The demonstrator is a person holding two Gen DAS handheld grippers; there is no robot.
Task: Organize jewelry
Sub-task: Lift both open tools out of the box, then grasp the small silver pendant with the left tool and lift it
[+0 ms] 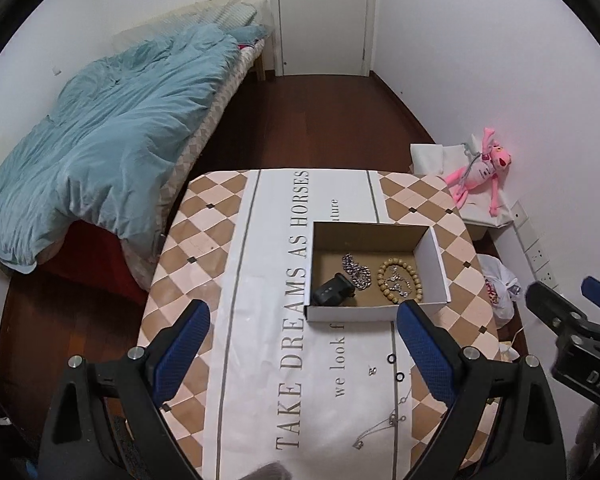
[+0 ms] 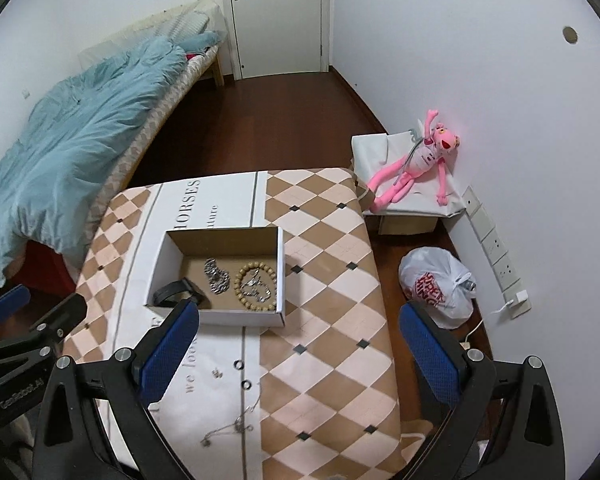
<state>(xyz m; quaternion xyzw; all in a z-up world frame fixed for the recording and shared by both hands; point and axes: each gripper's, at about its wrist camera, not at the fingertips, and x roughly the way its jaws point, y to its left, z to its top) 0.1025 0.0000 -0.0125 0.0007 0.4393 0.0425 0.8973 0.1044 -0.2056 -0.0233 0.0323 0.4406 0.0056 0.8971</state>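
Jewelry is split between two places: inside the open cardboard box (image 1: 378, 268) lie a silver chain (image 1: 357, 270), a wooden bead bracelet (image 1: 398, 280) with a small silver piece inside its ring, and a black watch (image 1: 332, 290), while on the worktop (image 1: 260, 280) nearer the camera remain two small black rings (image 1: 391, 359), a tiny earring-like piece (image 1: 373, 370) and a thin silver necklace (image 1: 384, 426). The left gripper (image 1: 304, 344) hangs above the worktop with its fingers wide and empty; the right gripper (image 2: 300, 344) does likewise, fingers wide, holding nothing. The sorting looks partway done, between pickups. The next move likely calls for lowering one gripper onto a loose item, probably a ring or the necklace, and pinching precisely, as these pieces are thin and lie flat on the cloth.
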